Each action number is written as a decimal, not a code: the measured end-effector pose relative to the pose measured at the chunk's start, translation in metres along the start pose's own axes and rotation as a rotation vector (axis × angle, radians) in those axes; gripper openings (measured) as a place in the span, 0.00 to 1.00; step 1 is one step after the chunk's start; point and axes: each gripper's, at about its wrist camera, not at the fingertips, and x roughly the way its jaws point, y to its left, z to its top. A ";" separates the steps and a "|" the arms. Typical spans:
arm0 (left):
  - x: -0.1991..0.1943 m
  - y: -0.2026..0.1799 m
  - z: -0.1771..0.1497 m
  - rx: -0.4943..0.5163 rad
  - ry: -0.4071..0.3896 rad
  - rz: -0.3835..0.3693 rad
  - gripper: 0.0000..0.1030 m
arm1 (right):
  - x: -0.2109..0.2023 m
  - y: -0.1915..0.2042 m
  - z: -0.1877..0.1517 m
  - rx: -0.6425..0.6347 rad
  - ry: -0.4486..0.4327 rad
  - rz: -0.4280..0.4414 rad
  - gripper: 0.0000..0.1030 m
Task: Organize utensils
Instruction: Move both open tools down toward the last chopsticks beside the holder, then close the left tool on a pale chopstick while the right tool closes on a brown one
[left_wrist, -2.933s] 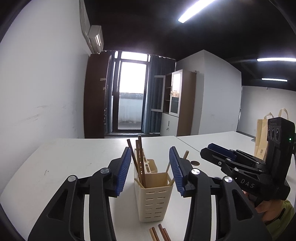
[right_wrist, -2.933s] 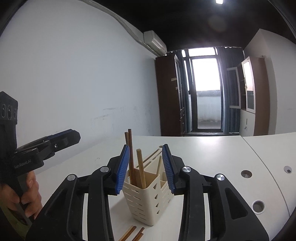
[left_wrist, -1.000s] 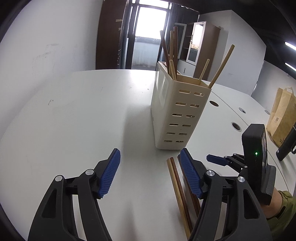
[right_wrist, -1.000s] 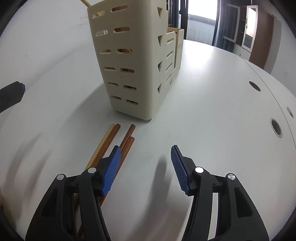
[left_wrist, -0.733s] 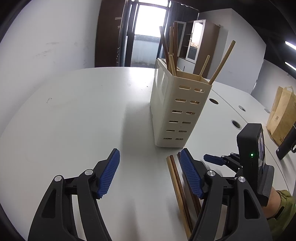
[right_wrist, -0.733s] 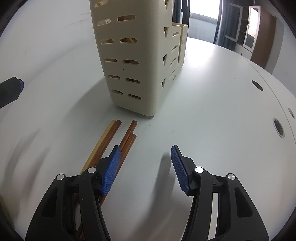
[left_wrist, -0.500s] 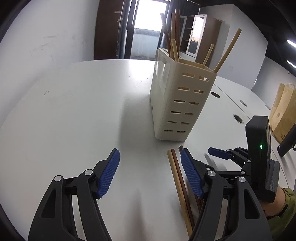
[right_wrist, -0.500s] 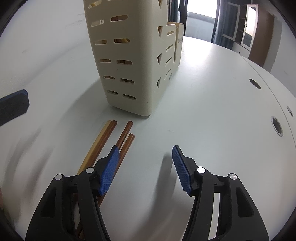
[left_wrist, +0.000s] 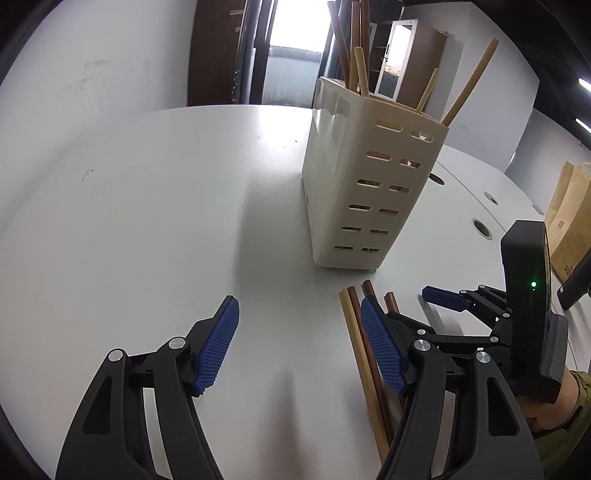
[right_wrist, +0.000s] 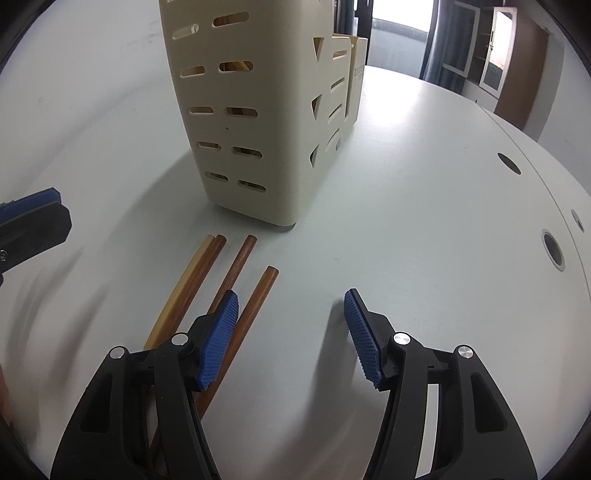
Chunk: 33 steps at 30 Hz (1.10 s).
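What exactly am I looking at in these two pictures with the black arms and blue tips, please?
There is no robot here: a person holds a two-finger tool in each hand, and a wide-angle camera on each tool looks forward along its fingers. One picture comes from the left hand-held gripper, the other from the right hand-held gripper. The blue ribbed parts are the finger pads. Both stand open and hold nothing. On the white table stands a cream slotted utensil holder with several chopsticks already upright inside. Four loose chopsticks lie flat on the table just in front of it, one pale and three darker brown. The right gripper also shows at the right edge of the left view.
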 end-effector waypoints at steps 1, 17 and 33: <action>0.003 0.000 -0.001 0.002 0.008 -0.002 0.66 | 0.000 -0.001 -0.001 -0.004 0.004 0.004 0.57; 0.057 -0.026 -0.014 0.082 0.141 -0.003 0.65 | -0.002 -0.014 0.000 0.007 0.008 0.061 0.24; 0.072 -0.031 -0.016 0.101 0.174 0.037 0.64 | -0.001 -0.018 0.005 0.019 0.010 0.071 0.10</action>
